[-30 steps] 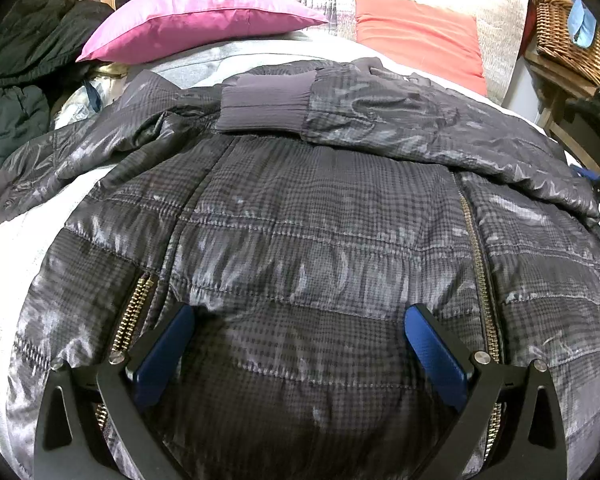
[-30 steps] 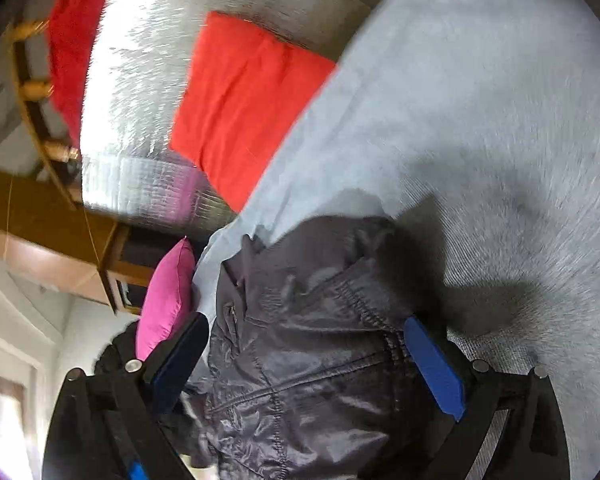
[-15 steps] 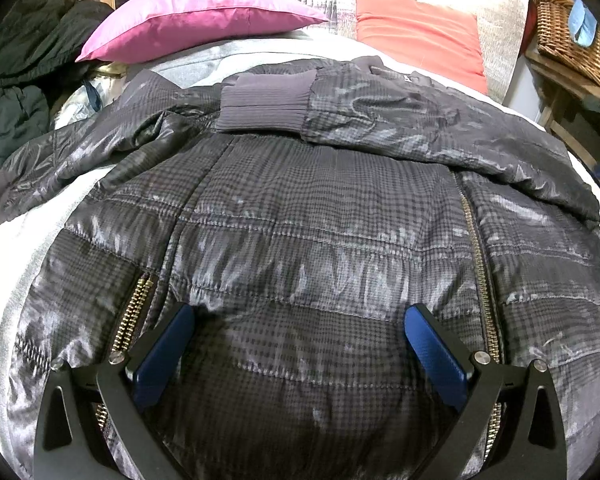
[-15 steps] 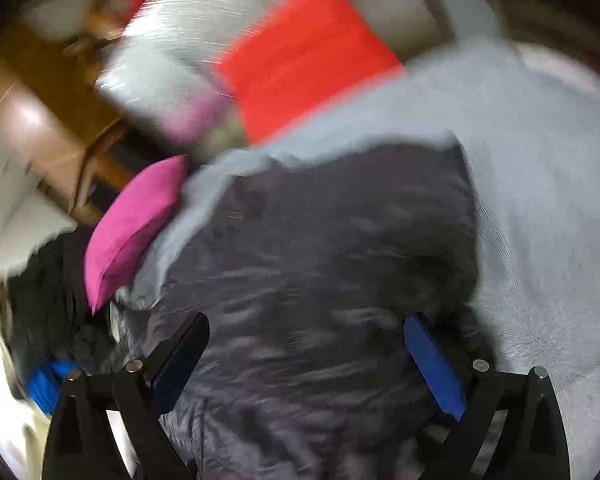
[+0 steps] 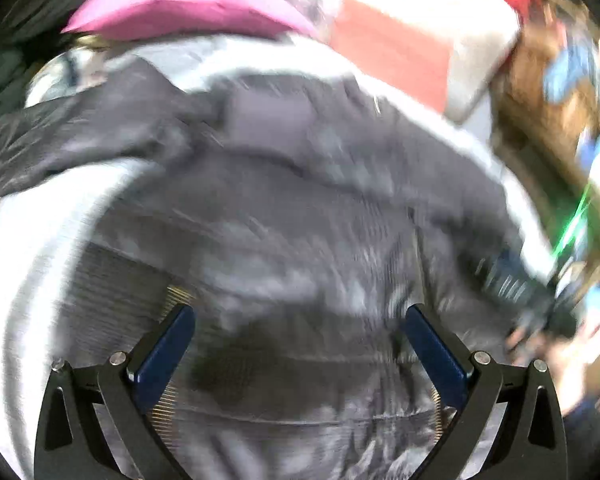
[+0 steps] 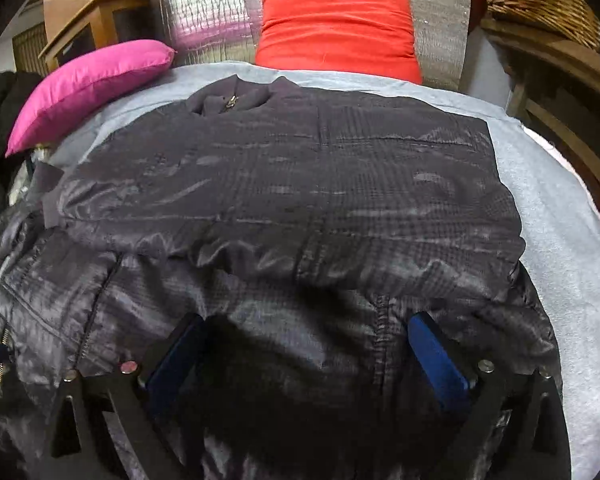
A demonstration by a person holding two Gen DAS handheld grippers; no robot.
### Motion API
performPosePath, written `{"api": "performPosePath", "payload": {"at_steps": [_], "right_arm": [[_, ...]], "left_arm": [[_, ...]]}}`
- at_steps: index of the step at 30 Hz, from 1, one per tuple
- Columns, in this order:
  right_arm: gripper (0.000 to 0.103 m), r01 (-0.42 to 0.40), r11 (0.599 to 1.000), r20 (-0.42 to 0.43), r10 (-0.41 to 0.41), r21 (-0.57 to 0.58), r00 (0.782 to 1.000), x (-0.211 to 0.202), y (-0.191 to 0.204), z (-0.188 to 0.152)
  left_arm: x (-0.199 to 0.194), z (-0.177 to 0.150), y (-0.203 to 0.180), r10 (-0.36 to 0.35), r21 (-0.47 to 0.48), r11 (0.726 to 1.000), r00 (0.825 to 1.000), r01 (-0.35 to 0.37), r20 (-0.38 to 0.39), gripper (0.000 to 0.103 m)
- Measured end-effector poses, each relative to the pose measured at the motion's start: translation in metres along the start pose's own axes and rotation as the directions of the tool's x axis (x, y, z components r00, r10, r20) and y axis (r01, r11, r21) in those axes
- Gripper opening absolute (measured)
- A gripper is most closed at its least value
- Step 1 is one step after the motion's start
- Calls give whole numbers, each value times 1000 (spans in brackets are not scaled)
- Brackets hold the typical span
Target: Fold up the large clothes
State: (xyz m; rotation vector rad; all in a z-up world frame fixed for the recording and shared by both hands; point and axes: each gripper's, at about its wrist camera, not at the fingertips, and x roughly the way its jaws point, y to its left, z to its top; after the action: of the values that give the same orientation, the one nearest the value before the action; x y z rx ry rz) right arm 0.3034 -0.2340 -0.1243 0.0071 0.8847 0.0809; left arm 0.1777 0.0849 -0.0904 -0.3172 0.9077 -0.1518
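One sleeve (image 6: 284,184) is lying folded across the jacket (image 6: 260,320) on the bed (image 6: 560,208); the rest is awaiting folding. Both tongs, left (image 5: 298,344) and right (image 6: 312,356), are gaping wide, holding nothing.

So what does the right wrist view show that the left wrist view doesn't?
Only the right wrist view shows the jacket's collar zip and a wooden cabinet, all sharp. Only the left wrist view, blurred, shows the right gripper at the jacket's edge. Both share the jacket, pink pillow, red pillow, grey sheet and open fingers.
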Motion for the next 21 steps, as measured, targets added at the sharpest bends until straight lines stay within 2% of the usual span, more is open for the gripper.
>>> {"api": "performPosePath", "payload": {"at_steps": [3,5,6,8,9,11,13,15,17,21], "right_arm": [[103,-3,1000,3,3,3,1000,0,3,1],[103,-12,1000,5,12,9,1000,0,4,1],[103,-17,1000,7,17,14,1000,0,3,1],[103,-20,1000,11,20,17,1000,-2,-2,0],[103,-20,1000,11,19,17,1000,-4,-4,-2],[103,-20,1000,13,20,18,1000,-5,-7,-4],[103,-22,1000,15,22,21,1000,-5,-8,-4],[103,-22,1000,16,21,23,1000,1,-2,-2],[103,-23,999,17,22,24,1000,-1,-4,-3],[103,-23,999,17,23,25,1000,2,-2,-1]], "left_arm": [[-38,27,70,-65,-196,976,984,98,164,103],[-49,42,133,-45,-343,929,964,137,263,103],[-48,47,152,-27,-392,910,964,133,265,103],[-41,55,204,15,-521,845,968,122,252,103],[-37,57,233,26,-583,802,967,131,253,103],[-30,59,269,36,-662,734,965,151,260,103],[-24,61,291,33,-704,685,958,187,286,103],[-14,64,307,35,-733,651,958,195,286,103],[-5,67,314,48,-748,636,958,190,284,103],[0,81,320,65,-746,635,949,198,308,103]]}}
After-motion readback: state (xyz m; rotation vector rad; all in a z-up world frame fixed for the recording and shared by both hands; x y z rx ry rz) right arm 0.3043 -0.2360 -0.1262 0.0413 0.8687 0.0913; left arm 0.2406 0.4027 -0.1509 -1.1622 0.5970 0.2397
